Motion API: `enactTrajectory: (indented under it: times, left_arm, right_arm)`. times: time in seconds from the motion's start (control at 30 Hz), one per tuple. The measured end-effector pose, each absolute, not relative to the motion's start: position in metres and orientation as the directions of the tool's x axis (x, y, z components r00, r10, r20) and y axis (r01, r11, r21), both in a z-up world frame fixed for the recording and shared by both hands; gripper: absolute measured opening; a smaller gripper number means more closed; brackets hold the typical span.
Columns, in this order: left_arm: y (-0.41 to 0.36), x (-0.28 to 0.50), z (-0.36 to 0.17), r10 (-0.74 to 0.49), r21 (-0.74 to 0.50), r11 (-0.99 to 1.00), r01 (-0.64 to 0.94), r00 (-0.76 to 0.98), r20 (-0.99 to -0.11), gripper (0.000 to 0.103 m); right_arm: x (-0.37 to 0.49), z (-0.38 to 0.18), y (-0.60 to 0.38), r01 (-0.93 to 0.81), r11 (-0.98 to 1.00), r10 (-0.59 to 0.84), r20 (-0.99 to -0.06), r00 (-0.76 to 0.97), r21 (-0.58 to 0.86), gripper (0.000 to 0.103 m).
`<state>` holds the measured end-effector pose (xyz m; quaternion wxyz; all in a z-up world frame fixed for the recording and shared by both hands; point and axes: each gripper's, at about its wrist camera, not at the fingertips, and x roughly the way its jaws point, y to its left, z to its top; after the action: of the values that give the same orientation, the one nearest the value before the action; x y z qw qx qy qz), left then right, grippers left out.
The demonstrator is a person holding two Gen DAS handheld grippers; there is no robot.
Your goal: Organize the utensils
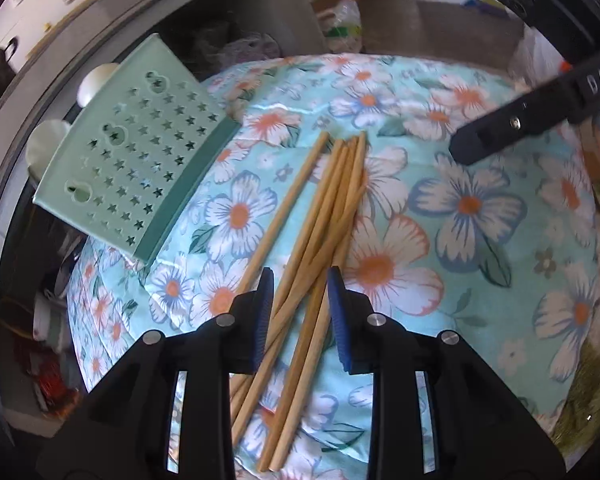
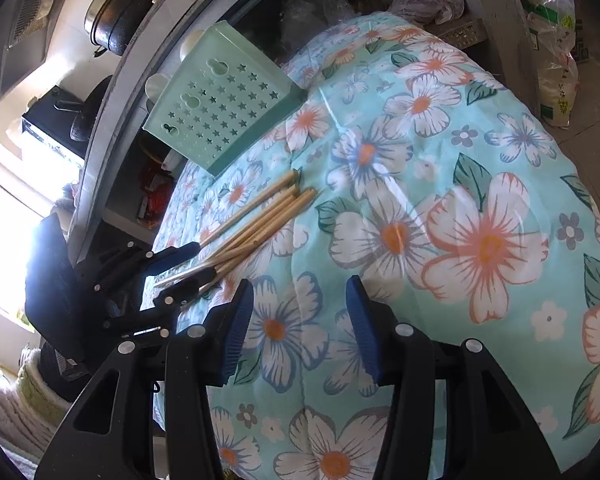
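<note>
Left gripper [image 1: 300,300] tilts down, jaws apart, apparently straddling loose chopsticks [image 1: 320,216].

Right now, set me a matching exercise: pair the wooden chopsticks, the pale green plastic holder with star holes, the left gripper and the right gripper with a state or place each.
Things:
1. wooden chopsticks
2. pale green plastic holder with star-shaped holes
3. left gripper
4. right gripper

States:
A. open above bare floral cloth
B. loose pile on the cloth
C. open, astride the pile
D. lying at the cloth's far edge

Pairs: 1-B, 2-D, 3-C, 4-A
</note>
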<state>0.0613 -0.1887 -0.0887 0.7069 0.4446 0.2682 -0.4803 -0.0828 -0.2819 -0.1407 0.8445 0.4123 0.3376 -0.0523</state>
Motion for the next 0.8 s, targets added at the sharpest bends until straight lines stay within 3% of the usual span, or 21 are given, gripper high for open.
enactTrajectory:
  times: [0.3, 0.8]
  left_arm:
    - [-0.199, 0.054, -0.089, -0.445, 0.375, 0.024, 0.927, 0.346, -0.826, 0.006]
    - [-0.192, 0.057, -0.055, -0.470, 0.402, 0.074, 0.913, 0.387, -0.793, 0.000]
  right_arm:
    - [-0.081, -0.143, -0.282, 0.366, 0.651, 0.193, -0.612, 0.767, 0.665, 0.048]
    - [-0.087, -0.144, -0.286, 0.362, 0.635, 0.195, -0.595, 0.780, 0.682, 0.048]
